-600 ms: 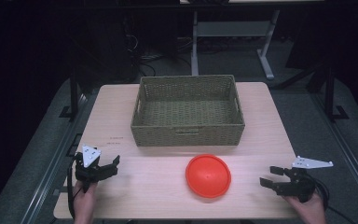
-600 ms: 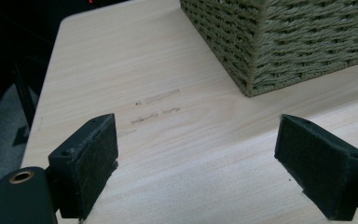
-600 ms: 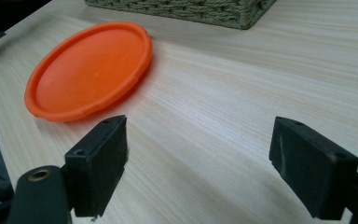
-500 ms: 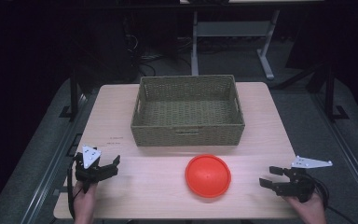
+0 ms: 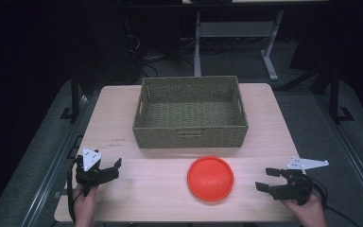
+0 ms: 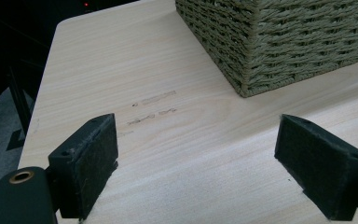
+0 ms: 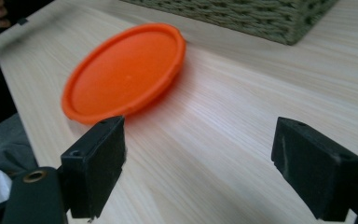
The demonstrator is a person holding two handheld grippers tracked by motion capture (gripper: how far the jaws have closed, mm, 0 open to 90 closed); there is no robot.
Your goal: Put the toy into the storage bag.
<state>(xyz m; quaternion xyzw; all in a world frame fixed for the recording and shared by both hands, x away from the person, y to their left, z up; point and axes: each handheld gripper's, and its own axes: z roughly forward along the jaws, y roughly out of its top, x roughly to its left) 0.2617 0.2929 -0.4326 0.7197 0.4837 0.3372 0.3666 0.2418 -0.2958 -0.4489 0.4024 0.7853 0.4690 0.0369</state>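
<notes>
An orange plate [image 5: 210,178], lower centre, looks light, stiff and slippery; its thin rim offers the best hold. Left gripper [image 5: 108,171] and right gripper [image 5: 266,179] both stand apart, empty, with the basket [image 5: 189,137] behind.

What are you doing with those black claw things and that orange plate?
A person sits at a wooden table with a gripper in each hand. The right gripper is open and points toward the orange plate, which lies flat on the table in front of the woven basket. The left gripper is open too, off at the other side. Neither holds anything, and the basket looks empty.
</notes>
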